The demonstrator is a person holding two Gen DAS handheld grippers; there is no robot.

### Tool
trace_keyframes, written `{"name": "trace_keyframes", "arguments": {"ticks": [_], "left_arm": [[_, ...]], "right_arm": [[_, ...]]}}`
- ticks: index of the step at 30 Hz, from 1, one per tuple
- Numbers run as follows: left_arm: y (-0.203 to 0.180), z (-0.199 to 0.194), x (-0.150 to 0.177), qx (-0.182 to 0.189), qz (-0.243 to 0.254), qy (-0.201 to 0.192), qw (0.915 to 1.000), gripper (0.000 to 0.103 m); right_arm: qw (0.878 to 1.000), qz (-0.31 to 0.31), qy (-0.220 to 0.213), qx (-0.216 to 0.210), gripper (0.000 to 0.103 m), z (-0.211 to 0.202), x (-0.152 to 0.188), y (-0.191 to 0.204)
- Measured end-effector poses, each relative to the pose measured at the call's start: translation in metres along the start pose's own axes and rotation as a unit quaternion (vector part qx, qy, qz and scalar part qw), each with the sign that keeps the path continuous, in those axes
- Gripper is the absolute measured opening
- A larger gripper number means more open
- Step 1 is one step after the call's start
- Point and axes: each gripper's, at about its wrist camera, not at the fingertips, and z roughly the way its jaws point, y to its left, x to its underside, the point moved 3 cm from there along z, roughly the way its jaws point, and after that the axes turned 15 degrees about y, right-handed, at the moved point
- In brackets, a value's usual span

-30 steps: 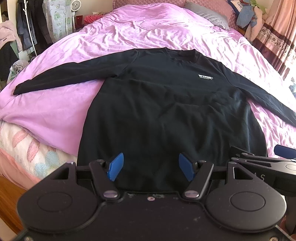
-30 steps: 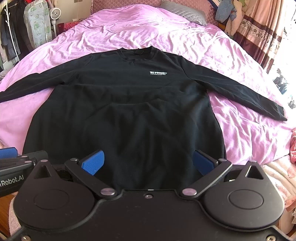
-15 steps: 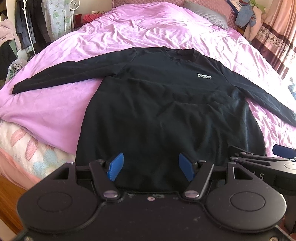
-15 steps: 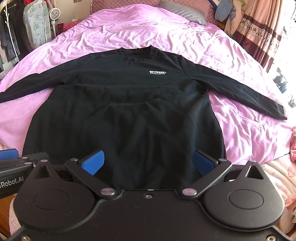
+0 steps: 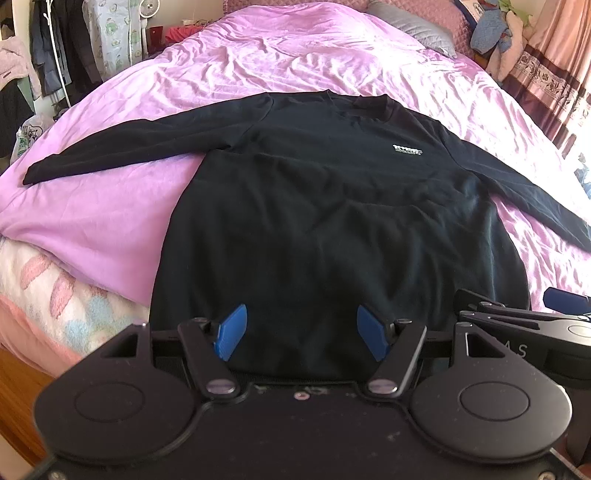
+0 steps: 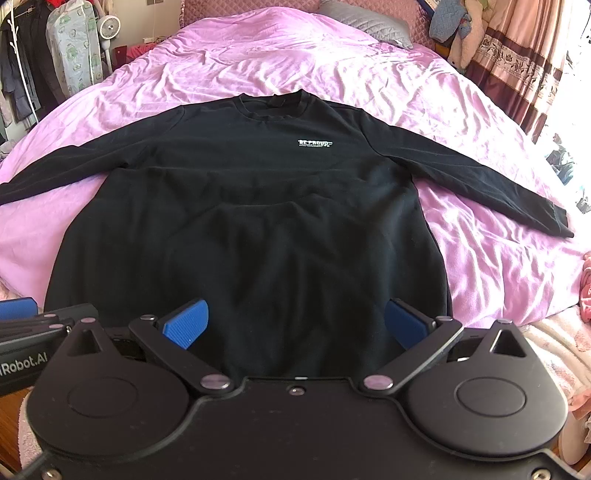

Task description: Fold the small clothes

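Note:
A black long-sleeved sweatshirt lies face up and spread flat on the pink-purple bed, collar at the far side, both sleeves stretched outwards, hem hanging over the near bed edge. It bears a small white chest logo. My left gripper hovers open over the hem, left of centre, blue pads apart with nothing between them. Over the hem's right half my right gripper is open wider, also empty. Each gripper's side shows in the other's view.
The purple bedspread reaches far beyond the sweatshirt. A grey pillow lies at the headboard. Clothes hang on a rack at left, with a small fan. Curtains stand at right. A patterned blanket drapes the near left edge.
Both grippers have drifted slightly; the sweatshirt sits a little differently in the left wrist view. The jaws of both have stayed open and the sweatshirt has not moved.

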Motion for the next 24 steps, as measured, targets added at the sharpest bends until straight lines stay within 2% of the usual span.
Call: {"name": "trace_keyframes", "arguments": {"ticks": [24], "left_arm": [[-0.0018,0.0039,-0.0017,0.0,0.002,0.006,1.0,0.07]], "right_arm": [[1.0,-0.001,0.0,0.002,0.103,0.0004,-0.0006,0.0002]]}}
